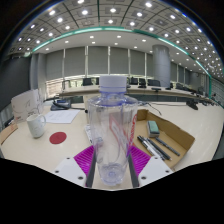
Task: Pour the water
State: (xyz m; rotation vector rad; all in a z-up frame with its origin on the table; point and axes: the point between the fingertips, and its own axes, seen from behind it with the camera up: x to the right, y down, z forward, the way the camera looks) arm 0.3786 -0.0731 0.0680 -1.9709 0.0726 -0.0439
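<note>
Holding a clear plastic bottle (108, 135) upright, clamped in the gripper (110, 160), magenta pads (84, 158) pressing on it from both sides. Looks raised a bit above the wooden table (60, 140), though hard to call for sure. Bit of pink tint inside, could just be the pads showing through; water level not really readable.

Off to the left on the table: a white mug (36, 125), with a red coaster (57, 138) just beside it. Pretty sure the mug's the target. To the right, an open cardboard box (168, 135) with stuff inside. Office desks and chairs way in the back.

So, guessing: pickup done, carry stage now, no pouring yet. Next up, probably swing left over the mug, line up the mouth, tilt slow. Cap status unclear, worth a check before tipping.
</note>
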